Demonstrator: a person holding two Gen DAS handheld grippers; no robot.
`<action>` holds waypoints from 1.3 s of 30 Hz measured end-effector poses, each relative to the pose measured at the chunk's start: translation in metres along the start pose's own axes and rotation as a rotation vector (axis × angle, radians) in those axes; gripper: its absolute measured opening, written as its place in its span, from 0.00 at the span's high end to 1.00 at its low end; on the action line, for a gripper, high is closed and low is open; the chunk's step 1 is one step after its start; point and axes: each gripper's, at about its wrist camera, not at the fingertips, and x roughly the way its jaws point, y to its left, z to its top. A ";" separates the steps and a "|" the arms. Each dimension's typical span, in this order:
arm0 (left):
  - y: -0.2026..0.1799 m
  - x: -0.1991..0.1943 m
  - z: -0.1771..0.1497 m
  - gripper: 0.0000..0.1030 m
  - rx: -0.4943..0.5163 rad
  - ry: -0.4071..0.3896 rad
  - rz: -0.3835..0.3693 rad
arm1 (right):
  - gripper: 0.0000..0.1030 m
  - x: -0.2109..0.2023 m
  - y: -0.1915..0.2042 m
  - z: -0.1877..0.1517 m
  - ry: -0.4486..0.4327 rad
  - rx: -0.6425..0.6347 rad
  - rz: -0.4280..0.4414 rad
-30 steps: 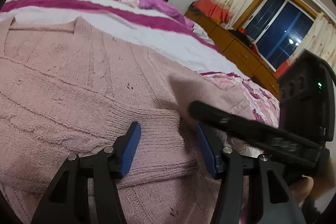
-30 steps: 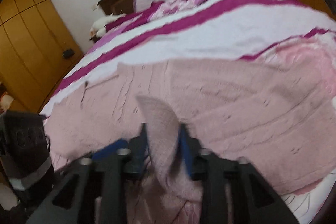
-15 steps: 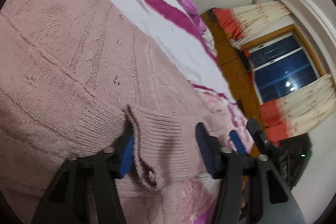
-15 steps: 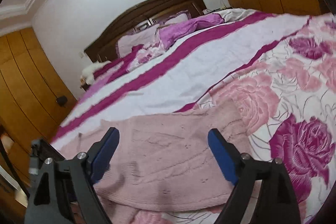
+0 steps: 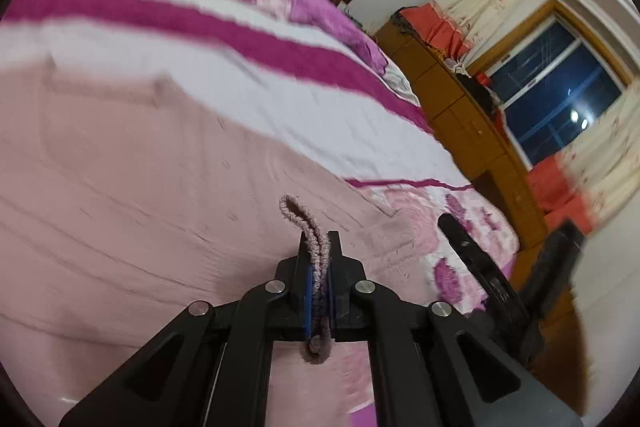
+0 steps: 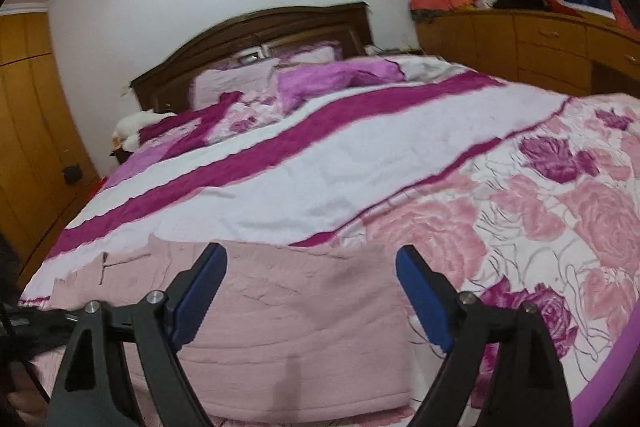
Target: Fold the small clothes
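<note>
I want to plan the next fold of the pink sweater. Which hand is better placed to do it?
Left, probably. The left gripper is shut on the sweater's edge; the right gripper is open and holds nothing.

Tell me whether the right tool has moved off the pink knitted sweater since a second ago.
Yes. The right tool has released the pink knitted sweater and drawn back and up: the dark wooden headboard now sits far lower in its view.
</note>
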 end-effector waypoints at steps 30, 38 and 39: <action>0.262 -0.155 0.012 1.00 -0.155 -0.122 0.396 | 0.23 -0.058 0.116 -0.062 0.002 -0.212 -0.084; 0.273 -0.196 -0.043 0.94 -0.212 -0.286 0.391 | 0.23 -0.049 0.164 -0.097 -0.018 -0.394 -0.206; 0.273 -0.203 -0.050 0.93 -0.203 -0.305 0.377 | 0.23 -0.057 0.168 -0.101 -0.062 -0.402 -0.211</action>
